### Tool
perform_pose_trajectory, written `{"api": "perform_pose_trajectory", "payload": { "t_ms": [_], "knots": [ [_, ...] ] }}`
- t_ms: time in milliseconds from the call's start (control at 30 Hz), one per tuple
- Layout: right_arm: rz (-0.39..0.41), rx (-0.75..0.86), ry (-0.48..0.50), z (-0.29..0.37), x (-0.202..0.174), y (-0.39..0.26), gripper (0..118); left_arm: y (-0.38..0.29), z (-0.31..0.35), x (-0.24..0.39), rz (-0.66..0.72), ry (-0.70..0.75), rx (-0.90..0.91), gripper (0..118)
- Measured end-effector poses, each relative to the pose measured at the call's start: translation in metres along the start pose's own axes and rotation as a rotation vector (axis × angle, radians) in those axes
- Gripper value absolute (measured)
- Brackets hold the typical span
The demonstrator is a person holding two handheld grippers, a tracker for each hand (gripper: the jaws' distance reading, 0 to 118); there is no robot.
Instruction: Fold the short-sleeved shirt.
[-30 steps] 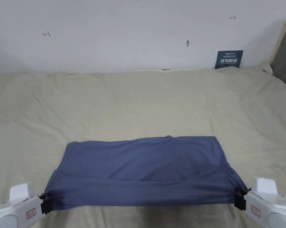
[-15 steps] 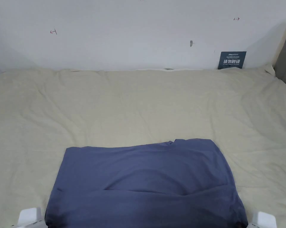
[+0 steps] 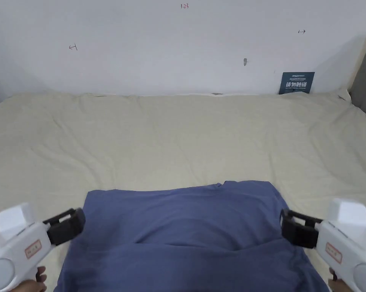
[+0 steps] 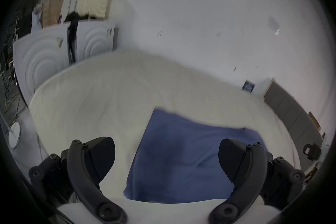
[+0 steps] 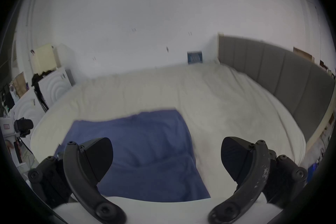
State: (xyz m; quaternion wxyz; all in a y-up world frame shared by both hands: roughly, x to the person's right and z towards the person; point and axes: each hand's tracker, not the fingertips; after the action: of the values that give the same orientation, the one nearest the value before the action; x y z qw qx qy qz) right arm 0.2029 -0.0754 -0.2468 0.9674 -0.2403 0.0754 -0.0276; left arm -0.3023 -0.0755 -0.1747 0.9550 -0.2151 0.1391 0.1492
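Currently: folded blue shirt (image 3: 189,232) flat on beige bedsheet (image 3: 178,137), flanked by left gripper (image 3: 70,225) and right gripper (image 3: 292,228), jaws of both spread, holding nothing.

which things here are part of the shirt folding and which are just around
Part of the job:
- blue shirt, lying folded on the bed sheet
- left tongs, open
- right tongs, open

Just around:
- blue sign against the wall
- grey headboard

You face a white wall (image 3: 159,45) behind a bed (image 3: 178,133) under a wrinkled beige sheet. A grey padded headboard (image 5: 283,71) stands at your right; white cabinets (image 4: 54,49) stand left.
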Motion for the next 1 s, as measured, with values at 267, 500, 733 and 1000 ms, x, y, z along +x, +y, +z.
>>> {"api": "perform_pose_trajectory", "payload": {
  "t_ms": [267,500,733,1000],
  "knots": [
    [0.111,0.219,-0.017,0.023,-0.032,0.03,77,0.02,0.031,0.05,-0.105,-0.039,0.291,94],
    [0.163,0.279,-0.046,0.025,-0.052,0.018,1,0.012,0.028,0.056,-0.149,-0.079,0.283,0],
    [0.147,0.264,-0.027,0.022,-0.059,0.02,1,0.015,0.011,0.053,-0.171,-0.081,0.216,0],
    [0.155,0.254,-0.026,-0.006,-0.062,0.038,1,0.032,-0.052,0.056,-0.226,-0.091,0.088,0]
  ]
}}
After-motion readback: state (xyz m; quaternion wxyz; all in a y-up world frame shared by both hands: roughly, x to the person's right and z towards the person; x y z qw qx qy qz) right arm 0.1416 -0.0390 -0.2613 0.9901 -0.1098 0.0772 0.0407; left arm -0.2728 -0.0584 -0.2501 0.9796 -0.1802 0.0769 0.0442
